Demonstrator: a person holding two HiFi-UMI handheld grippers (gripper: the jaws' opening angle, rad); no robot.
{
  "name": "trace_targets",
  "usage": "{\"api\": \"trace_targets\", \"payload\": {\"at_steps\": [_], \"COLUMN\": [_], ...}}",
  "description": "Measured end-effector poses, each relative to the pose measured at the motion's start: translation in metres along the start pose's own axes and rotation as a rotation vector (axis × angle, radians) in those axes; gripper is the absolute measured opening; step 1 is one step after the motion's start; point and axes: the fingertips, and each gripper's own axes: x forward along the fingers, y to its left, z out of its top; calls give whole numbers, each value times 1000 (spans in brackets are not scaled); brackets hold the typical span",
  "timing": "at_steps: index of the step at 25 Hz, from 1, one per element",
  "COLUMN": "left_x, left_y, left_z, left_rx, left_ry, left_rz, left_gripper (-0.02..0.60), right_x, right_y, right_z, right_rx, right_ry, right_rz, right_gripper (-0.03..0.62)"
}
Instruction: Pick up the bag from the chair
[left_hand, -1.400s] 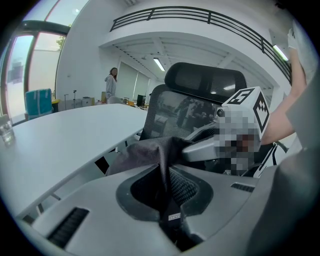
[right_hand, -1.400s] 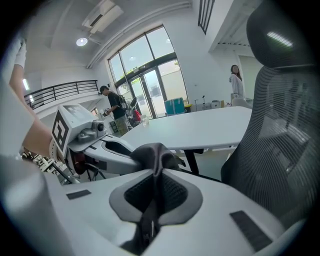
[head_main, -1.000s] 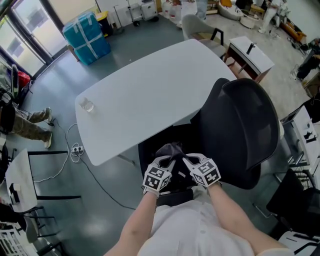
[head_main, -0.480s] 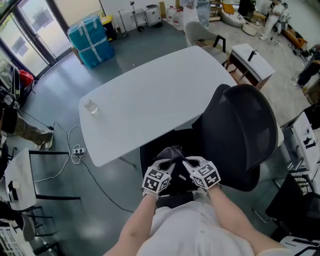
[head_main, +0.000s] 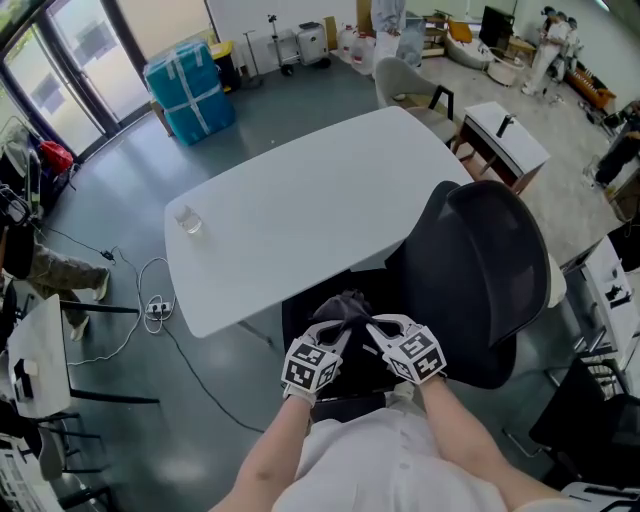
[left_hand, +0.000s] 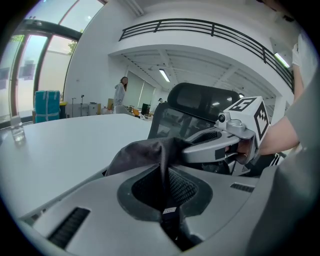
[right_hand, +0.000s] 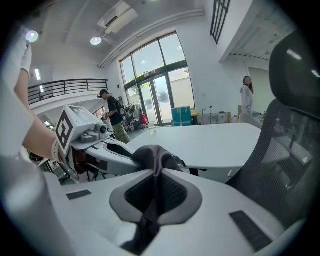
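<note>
A dark grey bag (head_main: 347, 304) bunches up between the two grippers above the seat of a black office chair (head_main: 478, 262). My left gripper (head_main: 335, 338) is shut on the bag's fabric (left_hand: 150, 152), which runs down between its jaws. My right gripper (head_main: 373, 333) is shut on the same bag (right_hand: 152, 156) from the other side. In the left gripper view the right gripper (left_hand: 220, 142) shows at the right, and in the right gripper view the left gripper (right_hand: 95, 145) shows at the left. The rest of the bag hangs hidden below the grippers.
A white table (head_main: 300, 205) stands just beyond the chair, with a clear glass (head_main: 187, 219) near its left end. Teal wrapped boxes (head_main: 190, 88) stand far back. A person (right_hand: 114, 116) stands by the glass doors, another person (right_hand: 246, 97) beyond the table.
Both grippers stay shut on the bag and hold about the same place over the seat. The head view has shifted slightly, so the table and chair sit a little lower and further right.
</note>
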Motion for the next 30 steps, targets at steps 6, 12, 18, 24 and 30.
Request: {"api": "trace_targets", "payload": {"at_steps": [6,12,18,24,30], "left_x": [-10,-27,-48,-69,-86], "left_y": [-4,-16,-34,-50,-65], "left_z": [42,86,131,171,204], "left_rx": [56,127,206,260,314], "left_ry": [-67,-120,-179,-264,-317], "left_rz": [15,19,18,14,18], "left_gripper": [44,43,43,41,41], "right_x": [-17,-43,-76,-106,-130], "right_y": [-7,-8,-5,0,3], "right_z": [38,79,121,160,190], "right_rx": [-49,-100,-155,-202,-231], "right_ry": [-70,-137,-208,-292,-358], "right_rz": [-22,-38,-62,-91,-102], "right_gripper": [25,25,25,25,25]}}
